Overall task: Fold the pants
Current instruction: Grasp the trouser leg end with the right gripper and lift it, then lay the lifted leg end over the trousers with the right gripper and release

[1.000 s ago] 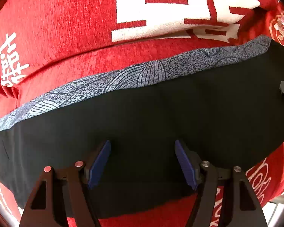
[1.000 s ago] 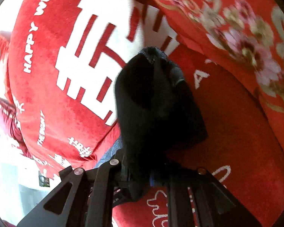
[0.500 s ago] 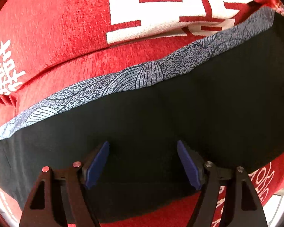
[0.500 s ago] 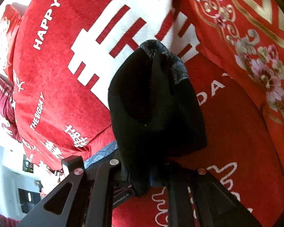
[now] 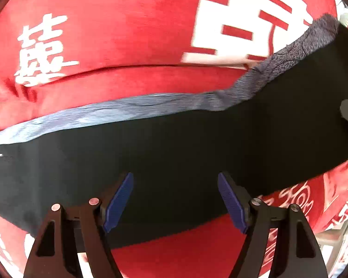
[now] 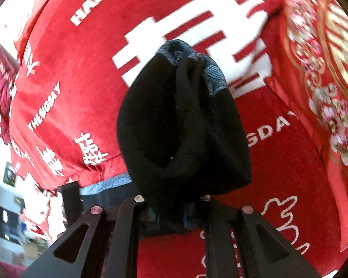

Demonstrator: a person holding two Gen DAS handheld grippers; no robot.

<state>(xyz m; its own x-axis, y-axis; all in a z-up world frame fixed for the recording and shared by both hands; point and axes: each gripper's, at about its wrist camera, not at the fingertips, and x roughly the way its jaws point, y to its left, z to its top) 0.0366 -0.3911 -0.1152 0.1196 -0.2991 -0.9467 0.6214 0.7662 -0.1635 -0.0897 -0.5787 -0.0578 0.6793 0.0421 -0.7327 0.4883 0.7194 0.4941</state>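
We see the black pants (image 5: 174, 153) lying as a long band across a red cover (image 5: 127, 34) printed with large white characters, and a grey patterned strip (image 5: 266, 78) runs along their far edge. Our left gripper (image 5: 175, 199) hangs above the dark cloth with its blue pads (image 5: 118, 201) standing wide apart, and nothing is pressed between them. Our right gripper (image 6: 171, 217) is closed on a bunched end of the pants (image 6: 183, 125), which rises in front of the camera and shows the grey strip at its top.
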